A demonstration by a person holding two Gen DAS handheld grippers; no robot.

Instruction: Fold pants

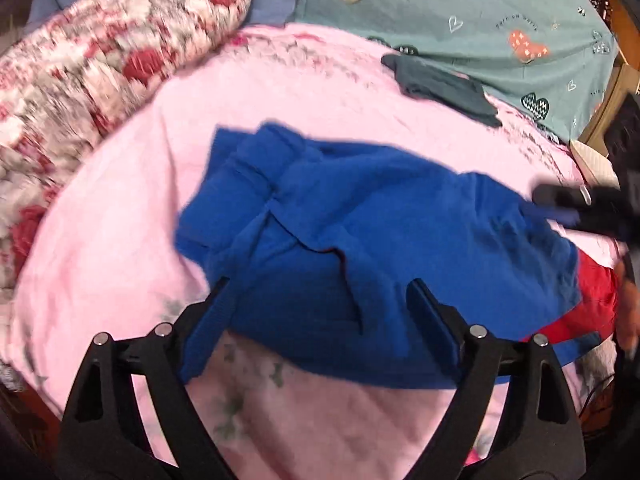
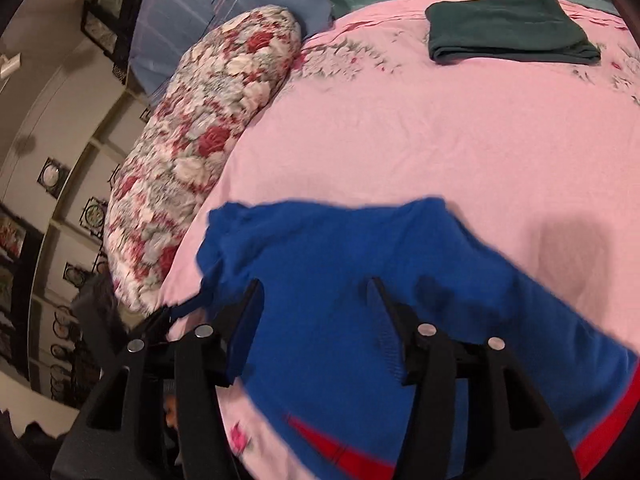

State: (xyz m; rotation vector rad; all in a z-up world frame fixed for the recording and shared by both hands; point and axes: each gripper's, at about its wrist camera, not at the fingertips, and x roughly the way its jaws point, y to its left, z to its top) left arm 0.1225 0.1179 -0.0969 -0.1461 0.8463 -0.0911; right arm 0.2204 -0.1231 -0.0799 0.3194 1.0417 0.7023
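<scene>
Soft, limp blue fleece pants with red stripe (image 1: pixel 360 232) bunched on pink bed sheet (image 1: pixel 120 220); both our tools, left tool (image 1: pixel 320 304) and right tool (image 2: pixel 316 312), gape apart, unclamped; we'd pinch the waistband edge.

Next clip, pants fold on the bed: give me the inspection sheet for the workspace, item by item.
Surface: pink bedspread, faint floral print, lightly wrinkled.
Job's things: blue pants with red trim, bunched, not yet folded flat.
Clutter: folded dark green garment at the far side; floral pillow; teal heart-print sheet.
Grippers: left gripper open over the pants; right gripper open over the pants.
Cables: nothing seen.
Surroundings: wall with framed pictures, left in the right wrist view.
</scene>
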